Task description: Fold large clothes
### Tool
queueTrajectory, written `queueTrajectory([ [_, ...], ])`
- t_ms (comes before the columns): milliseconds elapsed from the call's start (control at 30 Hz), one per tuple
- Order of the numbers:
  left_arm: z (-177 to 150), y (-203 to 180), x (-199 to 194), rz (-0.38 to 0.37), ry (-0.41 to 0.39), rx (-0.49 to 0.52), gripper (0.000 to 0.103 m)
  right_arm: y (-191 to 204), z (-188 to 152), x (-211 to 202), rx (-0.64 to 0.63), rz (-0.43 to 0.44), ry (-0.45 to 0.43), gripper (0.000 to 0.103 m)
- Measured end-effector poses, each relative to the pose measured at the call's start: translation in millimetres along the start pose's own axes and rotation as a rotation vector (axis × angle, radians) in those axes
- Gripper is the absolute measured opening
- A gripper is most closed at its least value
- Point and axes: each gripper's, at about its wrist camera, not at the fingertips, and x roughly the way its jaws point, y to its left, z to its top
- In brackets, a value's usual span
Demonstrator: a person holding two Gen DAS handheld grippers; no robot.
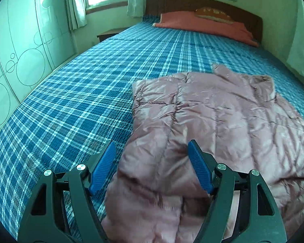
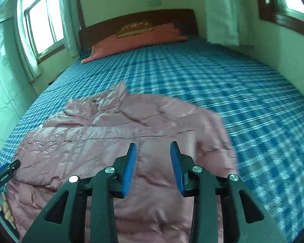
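Note:
A pink quilted puffer jacket point(image 1: 212, 121) lies spread on the blue plaid bed point(image 1: 81, 101), collar toward the headboard. It also shows in the right wrist view point(image 2: 111, 133). My left gripper point(image 1: 152, 147) is open and empty, hovering over the jacket's near left edge, where a sleeve lies folded in. My right gripper point(image 2: 153, 149) is open and empty, hovering above the jacket's right half. The left gripper point(image 2: 4, 172) shows at the left edge of the right wrist view, by the jacket's left side.
An orange pillow point(image 1: 204, 26) and a patterned cushion point(image 1: 212, 14) lie at the wooden headboard point(image 1: 192, 2). A wardrobe point(image 1: 20, 50) stands along the bed's left side. A window point(image 2: 44, 20) with curtains is at the back left. The plaid sheet point(image 2: 243, 101) stretches to the right.

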Motion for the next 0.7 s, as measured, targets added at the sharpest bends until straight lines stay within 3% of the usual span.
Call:
queueTrajectory([
  [100,-3.7,0.9,18.5,0.002,0.050,-0.004,0.078,-2.0,-12.6,37.8,-0.013,-0.009,0.125,0.036],
  [233,-0.6,8.2,18.6,-0.026,0.074,-0.040,0.079,0.8,-10.0,26.4,-0.009,-0.025,0.104,0.036],
  [333,4.9,14.5,-3.2,-0.033,-0.009,-0.062,0.079,8.5,-12.2,5.7,-0.032,-0.025,0.040,0.036],
  [367,4.7,16.1,-6.3,-0.038,-0.024,-0.068,0.079,9.5,-15.1,4.5,-0.035,-0.032,0.041,0.042],
  [400,4.4,16.4,-3.0,-0.035,-0.017,-0.068,0.079,9.5,-20.9,9.2,-0.038,-0.045,0.064,0.051],
  [500,-4.5,15.2,26.7,-0.024,0.089,-0.040,0.080,8.8,-33.7,24.4,-0.082,-0.052,0.100,0.054],
  [633,-3.3,29.0,22.9,-0.061,0.079,-0.117,0.080,2.5,-34.7,1.6,-0.044,-0.059,0.056,0.054],
  [700,-6.9,31.5,27.6,-0.072,0.092,-0.125,0.082,-3.7,-42.1,14.6,-0.038,-0.065,0.084,0.062],
])
